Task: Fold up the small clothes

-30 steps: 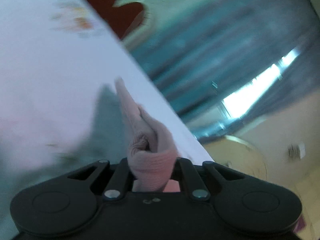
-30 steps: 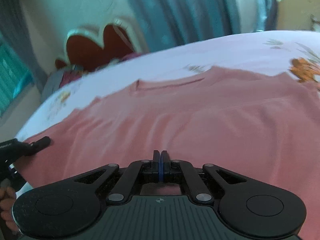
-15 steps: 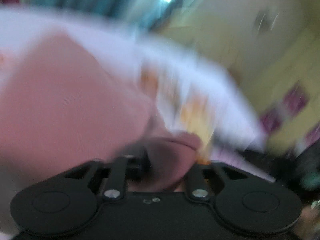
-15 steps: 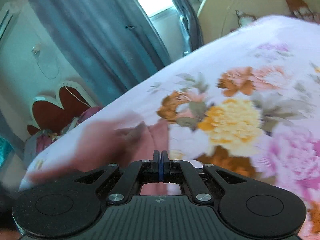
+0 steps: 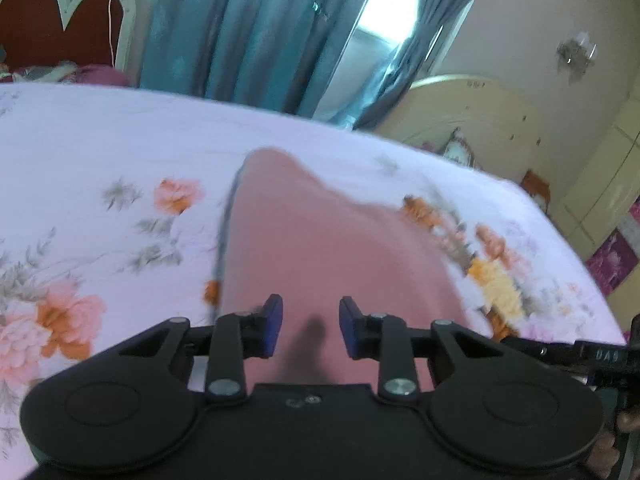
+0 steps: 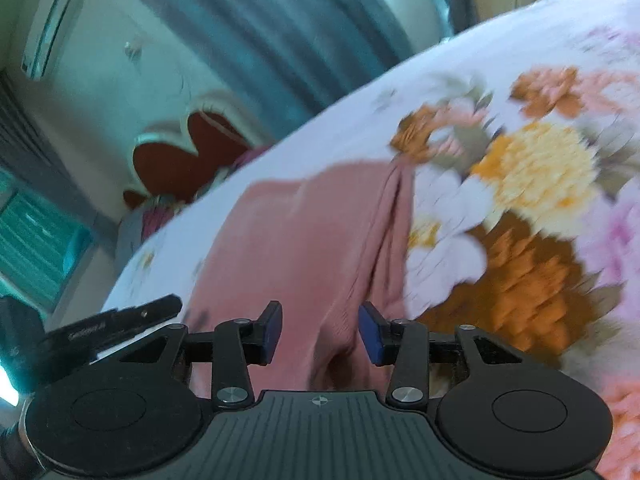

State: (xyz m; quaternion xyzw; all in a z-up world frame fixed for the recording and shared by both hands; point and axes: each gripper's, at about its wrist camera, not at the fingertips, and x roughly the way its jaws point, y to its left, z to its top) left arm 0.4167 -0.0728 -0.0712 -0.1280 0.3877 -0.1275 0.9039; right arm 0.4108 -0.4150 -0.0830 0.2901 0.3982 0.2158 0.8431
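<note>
Floral bedsheet [image 5: 100,184] covers the bed, blue curtains [image 5: 248,28] behind it. On it lies the pink garment [image 5: 320,248], folded. The left gripper [image 5: 310,326] hovers over it, pads apart and empty; the right gripper [image 6: 320,330] is opening, cloth between its pads, unpinched.

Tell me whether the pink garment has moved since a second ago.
Yes. The pink garment, earlier spread wide across the floral bedsheet, now lies folded narrower, baring flowers on the right.
</note>
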